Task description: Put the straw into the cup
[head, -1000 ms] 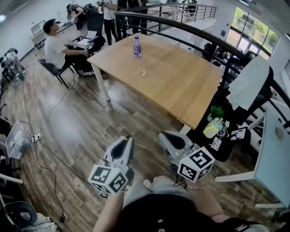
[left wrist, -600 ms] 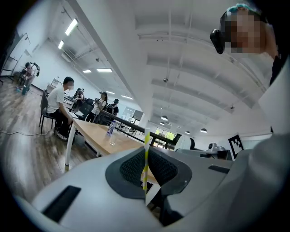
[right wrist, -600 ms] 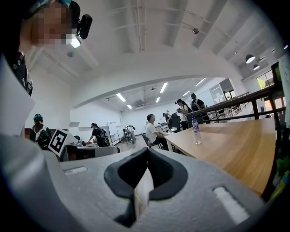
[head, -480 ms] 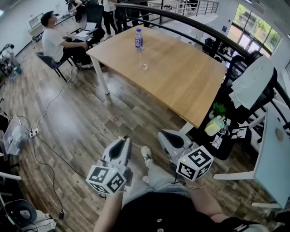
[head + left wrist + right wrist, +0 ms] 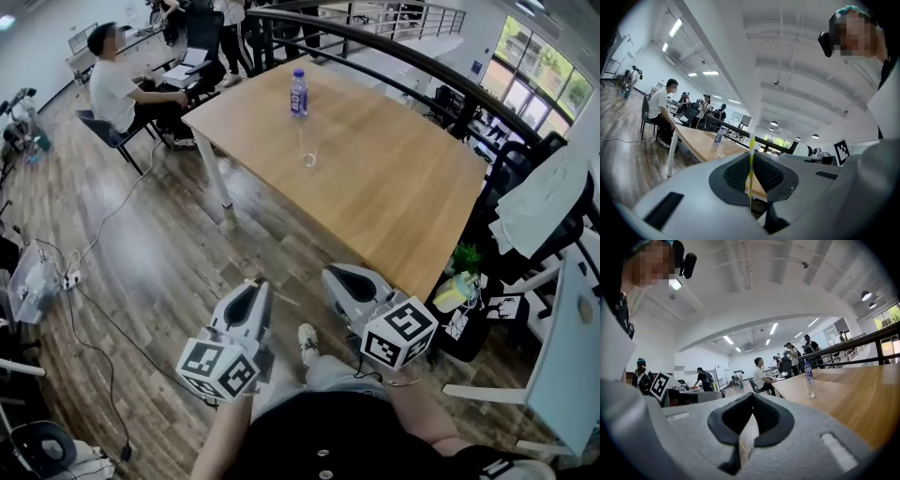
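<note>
A thin straw (image 5: 751, 150) with yellow stripes stands upright between the jaws of my left gripper (image 5: 751, 161), which is shut on it. My right gripper (image 5: 751, 420) is shut on a flat white paper strip (image 5: 747, 437) with a yellowish lower end. In the head view both grippers, left (image 5: 255, 284) and right (image 5: 330, 274), are held low in front of the body, short of the wooden table (image 5: 403, 197). A clear cup (image 5: 308, 157) stands on that table, far ahead of both grippers. The cup (image 5: 721, 153) also shows small in the left gripper view.
A water bottle (image 5: 298, 92) stands behind the cup. A seated person (image 5: 112, 89) and others are at the far left by a desk. Cables (image 5: 84, 272) run over the wood floor. A black railing (image 5: 422, 66) and draped chairs (image 5: 544, 197) border the table's right side.
The table has come nearer in the head view; its near corner now lies close to the right gripper. Both grippers have kept their grips and their places in front of the body.
</note>
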`<state>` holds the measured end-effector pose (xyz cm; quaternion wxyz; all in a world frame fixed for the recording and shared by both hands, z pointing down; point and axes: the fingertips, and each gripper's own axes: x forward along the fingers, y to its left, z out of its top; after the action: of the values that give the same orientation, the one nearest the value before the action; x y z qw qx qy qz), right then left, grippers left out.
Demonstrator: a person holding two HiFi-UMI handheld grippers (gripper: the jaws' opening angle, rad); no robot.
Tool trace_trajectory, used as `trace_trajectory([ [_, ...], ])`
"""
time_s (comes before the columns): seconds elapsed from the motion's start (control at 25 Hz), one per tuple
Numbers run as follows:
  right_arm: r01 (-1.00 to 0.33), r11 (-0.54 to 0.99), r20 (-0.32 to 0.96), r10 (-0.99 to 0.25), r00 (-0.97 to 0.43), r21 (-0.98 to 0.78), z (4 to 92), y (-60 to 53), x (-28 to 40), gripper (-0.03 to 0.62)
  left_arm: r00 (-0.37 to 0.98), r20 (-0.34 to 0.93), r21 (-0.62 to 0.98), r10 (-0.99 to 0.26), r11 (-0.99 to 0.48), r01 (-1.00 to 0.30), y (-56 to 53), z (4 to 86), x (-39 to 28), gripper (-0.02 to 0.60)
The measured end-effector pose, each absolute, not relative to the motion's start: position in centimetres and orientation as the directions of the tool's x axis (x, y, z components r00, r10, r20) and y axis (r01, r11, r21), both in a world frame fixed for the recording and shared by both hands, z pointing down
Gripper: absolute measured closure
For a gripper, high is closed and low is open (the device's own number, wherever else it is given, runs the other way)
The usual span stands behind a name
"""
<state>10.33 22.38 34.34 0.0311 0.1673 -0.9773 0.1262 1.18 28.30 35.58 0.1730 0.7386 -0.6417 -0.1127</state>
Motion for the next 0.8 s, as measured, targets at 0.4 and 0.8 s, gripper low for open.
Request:
trace_trajectory([
  [0.4, -0.289, 0.937, 0.085, -0.277, -0.957, -0.198, 32.8, 11.1, 5.1, 0.595, 0.113, 0.051, 0.384, -0.992, -0.085, -0.92, 16.9, 34.4, -3.4, 0.543],
  [0.8, -0.312, 0.927, 0.077, -0.303, -0.95, -0.21, 32.9, 3.3, 5.1, 0.595, 0.153, 0.046, 0.372, -0.987, -0.125, -0.92, 8.3, 34.6, -3.6, 0.543],
])
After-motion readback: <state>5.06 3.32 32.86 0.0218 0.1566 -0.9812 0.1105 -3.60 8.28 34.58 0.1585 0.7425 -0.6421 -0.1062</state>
